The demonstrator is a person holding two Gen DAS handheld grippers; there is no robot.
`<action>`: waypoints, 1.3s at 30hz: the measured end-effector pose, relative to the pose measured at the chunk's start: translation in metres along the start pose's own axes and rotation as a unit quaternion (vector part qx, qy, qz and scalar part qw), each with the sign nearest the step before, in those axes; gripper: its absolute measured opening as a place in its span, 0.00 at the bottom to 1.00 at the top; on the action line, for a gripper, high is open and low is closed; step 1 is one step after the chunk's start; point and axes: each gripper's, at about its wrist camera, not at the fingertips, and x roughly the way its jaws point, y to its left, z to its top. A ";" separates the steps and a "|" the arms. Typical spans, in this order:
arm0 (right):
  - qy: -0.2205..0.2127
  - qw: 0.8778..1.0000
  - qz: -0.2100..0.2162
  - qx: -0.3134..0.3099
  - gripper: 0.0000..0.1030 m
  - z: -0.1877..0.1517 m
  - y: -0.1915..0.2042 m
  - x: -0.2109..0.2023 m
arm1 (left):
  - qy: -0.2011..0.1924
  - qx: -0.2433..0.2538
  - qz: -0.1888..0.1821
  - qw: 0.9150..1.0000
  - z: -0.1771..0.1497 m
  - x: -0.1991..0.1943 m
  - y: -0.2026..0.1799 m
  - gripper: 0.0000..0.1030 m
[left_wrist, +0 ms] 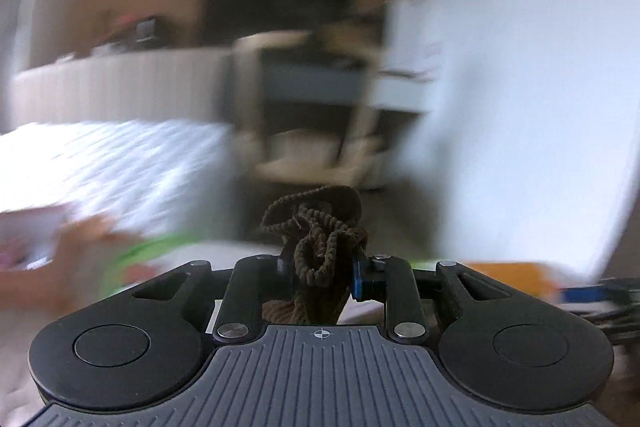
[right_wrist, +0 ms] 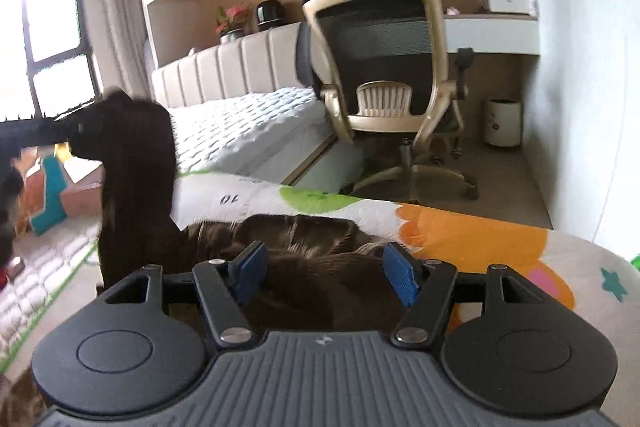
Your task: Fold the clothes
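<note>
Brown garment (left_wrist: 316,251) bunched sharp; room beyond blurred.

A colourful play mat (right_wrist: 472,239) carries the brown knit garment (right_wrist: 304,239).

left gripper (left_wrist: 322,269) raised, jaws clamped on brown garment (left_wrist: 320,227). right gripper (right_wrist: 324,269) low, jaws apart, empty.

We are in a home bedroom; a bed (right_wrist: 248,131) with a quilted mattress and padded headboard (right_wrist: 224,71) stands by a curtained window (right_wrist: 56,39); an office chair (right_wrist: 384,75) faces a desk (right_wrist: 492,31) under wooden shelves; a potted plant (right_wrist: 232,21) sits behind the headboard; a colourful play mat (right_wrist: 472,239) covers the floor.
</note>
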 end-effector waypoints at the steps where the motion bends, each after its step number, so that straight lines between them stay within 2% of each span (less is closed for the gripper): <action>1: 0.003 1.000 -0.001 0.008 0.63 0.000 -0.002 -0.001 | 0.005 0.004 -0.029 1.000 0.000 0.005 -0.016 0.35; 2: 0.008 1.000 0.000 0.015 0.63 0.000 -0.004 -0.002 | 0.010 0.008 -0.058 0.998 0.000 0.009 -0.031 0.43; 3: 0.012 1.000 0.002 0.020 0.63 -0.001 -0.005 -0.001 | 0.015 0.012 -0.087 0.996 0.000 0.014 -0.047 0.64; 4: 0.016 1.000 0.004 0.026 0.63 -0.002 -0.006 0.000 | 0.027 0.022 -0.104 0.994 -0.006 0.018 -0.060 0.77; 6: 0.024 0.999 0.014 0.036 0.63 -0.003 -0.006 0.005 | 0.038 0.051 -0.113 0.992 -0.017 0.022 -0.074 0.83; 9: 0.041 0.998 0.036 0.039 0.63 -0.006 0.002 0.024 | 0.064 0.093 -0.101 0.988 -0.039 0.025 -0.075 0.90; 11: 0.057 0.996 0.055 0.037 0.63 -0.009 0.010 0.040 | 0.093 0.118 -0.091 0.984 -0.057 0.030 -0.073 0.91; 14: 0.099 0.992 0.073 0.035 0.61 -0.018 0.023 0.074 | 0.114 0.158 -0.083 0.977 -0.080 0.032 -0.070 0.91; 15: 0.106 0.992 0.069 0.030 0.42 -0.020 0.026 0.080 | 0.119 0.172 -0.082 0.974 -0.088 0.033 -0.071 0.91; 16: 0.109 0.992 0.067 0.024 0.30 -0.022 0.029 0.084 | 0.119 0.187 -0.084 0.972 -0.092 0.031 -0.076 0.91; 17: 0.101 0.992 0.069 0.016 0.28 -0.019 0.030 0.081 | 0.117 0.201 -0.086 0.969 -0.096 0.030 -0.081 0.91; 18: 0.093 0.993 0.072 0.009 0.24 -0.016 0.031 0.078 | 0.113 0.215 -0.086 0.966 -0.100 0.029 -0.085 0.91; 22: 0.069 0.993 0.095 0.007 0.23 0.006 0.037 0.050 | 0.072 0.283 -0.078 0.953 -0.113 0.032 -0.109 0.91; 24: 0.058 0.993 0.106 0.006 0.20 0.017 0.039 0.037 | 0.050 0.308 -0.069 0.947 -0.115 0.036 -0.127 0.91; 26: 0.046 0.992 0.117 0.005 0.11 0.028 0.042 0.023 | 0.029 0.333 -0.060 0.941 -0.118 0.039 -0.144 0.91; 28: 0.039 0.992 0.124 -0.001 0.11 0.035 0.046 0.015 | -0.002 0.352 -0.041 0.935 -0.117 0.043 -0.156 0.91; 29: 0.034 0.992 0.121 -0.007 0.11 0.038 0.048 0.013 | -0.019 0.356 -0.031 0.934 -0.117 0.045 -0.160 0.90; 30: 0.025 0.993 0.114 -0.010 0.11 0.041 0.049 0.012 | -0.032 0.360 -0.026 0.932 -0.115 0.046 -0.162 0.78; 31: 0.009 0.995 0.104 -0.003 0.12 0.045 0.047 0.009 | -0.027 0.351 -0.023 0.936 -0.110 0.049 -0.156 0.53; 32: -0.007 0.996 0.091 0.002 0.14 0.049 0.044 0.007 | -0.021 0.340 -0.020 0.940 -0.105 0.052 -0.149 0.41; 33: -0.025 0.998 0.064 0.000 0.24 0.052 0.040 0.006 | -0.015 0.329 -0.016 0.944 -0.101 0.055 -0.142 0.22; 34: -0.041 0.999 0.029 -0.017 0.39 0.053 0.040 0.007 | -0.009 0.318 -0.013 0.948 -0.096 0.059 -0.135 0.20; 35: -0.046 0.998 0.001 -0.043 0.44 0.050 0.041 0.011 | -0.003 0.307 -0.010 0.952 -0.091 0.062 -0.129 0.19; 37: -0.016 0.995 -0.021 -0.094 0.48 0.040 0.048 0.029 | 0.001 0.259 0.005 0.966 -0.076 0.062 -0.099 0.17; 39: 0.020 0.991 -0.011 -0.135 0.48 0.025 0.063 0.049 | 0.001 0.190 0.011 0.982 -0.054 0.055 -0.064 0.17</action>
